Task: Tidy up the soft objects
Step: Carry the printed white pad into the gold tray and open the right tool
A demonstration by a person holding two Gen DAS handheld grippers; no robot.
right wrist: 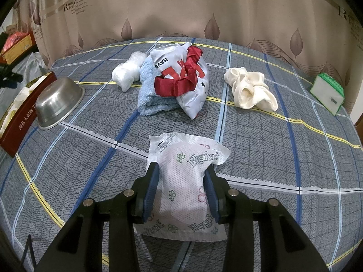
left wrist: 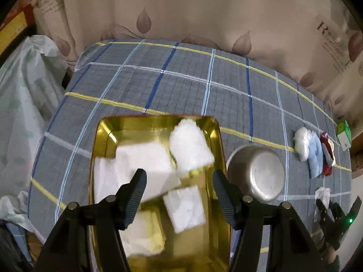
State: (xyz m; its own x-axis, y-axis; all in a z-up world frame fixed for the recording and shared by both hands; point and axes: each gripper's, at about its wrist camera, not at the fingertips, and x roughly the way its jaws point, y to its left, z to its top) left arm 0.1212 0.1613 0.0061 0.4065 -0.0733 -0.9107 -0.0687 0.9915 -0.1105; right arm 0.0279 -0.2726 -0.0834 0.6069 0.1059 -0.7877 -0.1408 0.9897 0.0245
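My left gripper (left wrist: pixel 179 176) is open above a gold box (left wrist: pixel 103 136) holding white soft pieces. A fluffy white sponge (left wrist: pixel 190 146) appears in mid-air, blurred, just beyond the fingertips. Folded white packets (left wrist: pixel 185 207) lie in the box. My right gripper (right wrist: pixel 181 176) is shut on a white "Hygiene" packet (right wrist: pixel 183 181) on the plaid bed. Farther off lie a blue towel (right wrist: pixel 148 90), a white and red bag (right wrist: pixel 183 77), a white plastic bundle (right wrist: pixel 127 71) and a cream cloth (right wrist: pixel 249 88).
A steel bowl (left wrist: pixel 258 172) sits right of the gold box; it also shows in the right wrist view (right wrist: pixel 59 102). A green and white box (right wrist: pixel 327 94) lies at the far right. A leaf-print curtain (right wrist: pixel 181 6) backs the bed. Plastic bags (left wrist: pixel 22 90) lie left.
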